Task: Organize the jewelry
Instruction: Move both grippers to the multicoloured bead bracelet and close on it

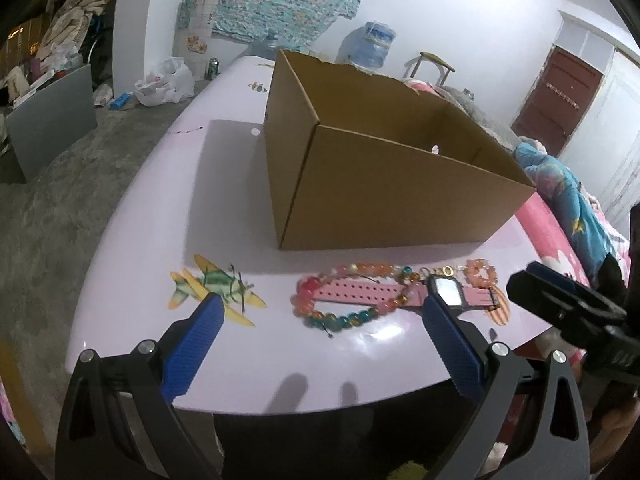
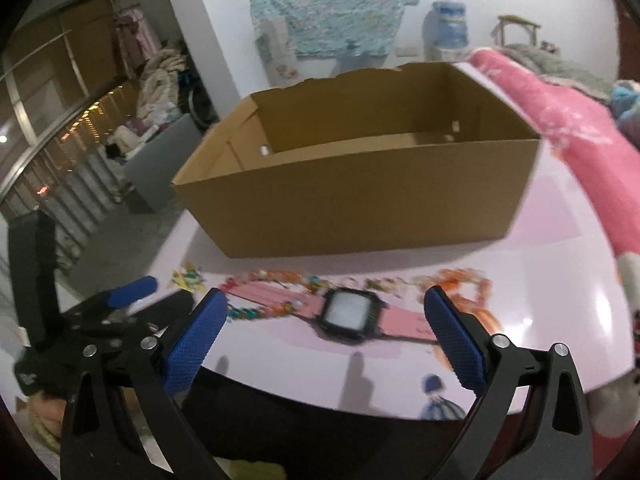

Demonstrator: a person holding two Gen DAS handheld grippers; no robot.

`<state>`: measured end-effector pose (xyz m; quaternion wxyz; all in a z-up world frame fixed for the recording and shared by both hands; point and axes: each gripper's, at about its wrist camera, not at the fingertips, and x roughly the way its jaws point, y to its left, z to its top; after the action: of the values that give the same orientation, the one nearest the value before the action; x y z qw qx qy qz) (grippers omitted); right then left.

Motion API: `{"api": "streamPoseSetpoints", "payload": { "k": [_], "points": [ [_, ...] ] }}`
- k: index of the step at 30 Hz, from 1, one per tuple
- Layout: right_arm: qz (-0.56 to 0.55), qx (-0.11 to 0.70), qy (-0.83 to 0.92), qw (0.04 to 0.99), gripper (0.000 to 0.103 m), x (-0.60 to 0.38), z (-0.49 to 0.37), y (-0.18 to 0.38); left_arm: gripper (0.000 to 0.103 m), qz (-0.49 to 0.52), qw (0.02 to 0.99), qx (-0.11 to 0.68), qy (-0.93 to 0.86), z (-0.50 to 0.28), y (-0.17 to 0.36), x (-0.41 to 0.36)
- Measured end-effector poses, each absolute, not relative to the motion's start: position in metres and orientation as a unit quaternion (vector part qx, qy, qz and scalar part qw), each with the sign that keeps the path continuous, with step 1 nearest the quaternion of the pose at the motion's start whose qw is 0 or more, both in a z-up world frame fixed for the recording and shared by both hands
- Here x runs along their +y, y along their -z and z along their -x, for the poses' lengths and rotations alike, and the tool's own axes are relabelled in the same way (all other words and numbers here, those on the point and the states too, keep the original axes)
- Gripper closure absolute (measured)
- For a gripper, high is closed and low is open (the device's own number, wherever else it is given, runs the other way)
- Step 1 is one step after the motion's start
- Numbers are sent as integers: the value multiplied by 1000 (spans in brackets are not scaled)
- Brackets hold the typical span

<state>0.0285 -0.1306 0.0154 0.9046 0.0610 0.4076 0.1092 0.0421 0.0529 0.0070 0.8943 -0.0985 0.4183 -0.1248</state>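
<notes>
Lying flat on the glossy pale-pink tabletop [image 1: 132, 240], the pink-strapped digital watch with a black square case [image 1: 400, 294] sits near the table's near edge, just in front of the open brown cardboard box [image 1: 384, 184]. Round multicoloured bead bracelet [image 1: 344, 294] (orange, pink, teal beads) loops around the watch strap's left part, touching it. Smaller orange bead bracelet [image 1: 480, 272] lies just right of the watch, near a short gold chain piece [image 1: 444, 270]. Box interior, seen from the right wrist view, shows only bare cardboard [image 2: 360, 136].

Left gripper [image 1: 320, 316]: jaws wide apart, blue pads holding nothing, hovering over the near table edge; right pad overlaps the watch case in view, contact cannot be told. Printed airplane decal [image 1: 212, 292] on the tabletop sits by its left pad.

Right gripper [image 2: 326, 314]: jaws wide, nothing held, watch [image 2: 346, 316] framed between the fingers on the table; this view is motion-blurred. Left gripper body visible at far left of this view [image 2: 132, 292].

Pink patterned blanket [image 2: 560, 120] lies beyond the table's right side.
</notes>
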Motion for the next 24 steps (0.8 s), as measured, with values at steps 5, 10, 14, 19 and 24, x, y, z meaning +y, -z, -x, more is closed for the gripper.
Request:
{"api": "streamPoseSetpoints", "payload": {
  "k": [5, 10, 14, 19, 24],
  "points": [
    [-75, 433, -134, 888, 29, -122, -50, -9, 21, 70, 892, 428, 131, -55, -2, 50],
    [-80, 474, -141, 866, 58, -115, -67, 6, 45, 48, 883, 448, 131, -64, 8, 48],
    [-78, 497, -137, 853, 72, -112, -75, 13, 58, 42, 877, 457, 141, -71, 11, 46],
    [-67, 513, -132, 845, 82, -111, -82, 18, 83, 22, 863, 480, 152, -79, 21, 42],
    [-66, 518, -130, 843, 85, -112, -80, 18, 93, 15, 861, 482, 161, -77, 23, 42]
  ]
}}
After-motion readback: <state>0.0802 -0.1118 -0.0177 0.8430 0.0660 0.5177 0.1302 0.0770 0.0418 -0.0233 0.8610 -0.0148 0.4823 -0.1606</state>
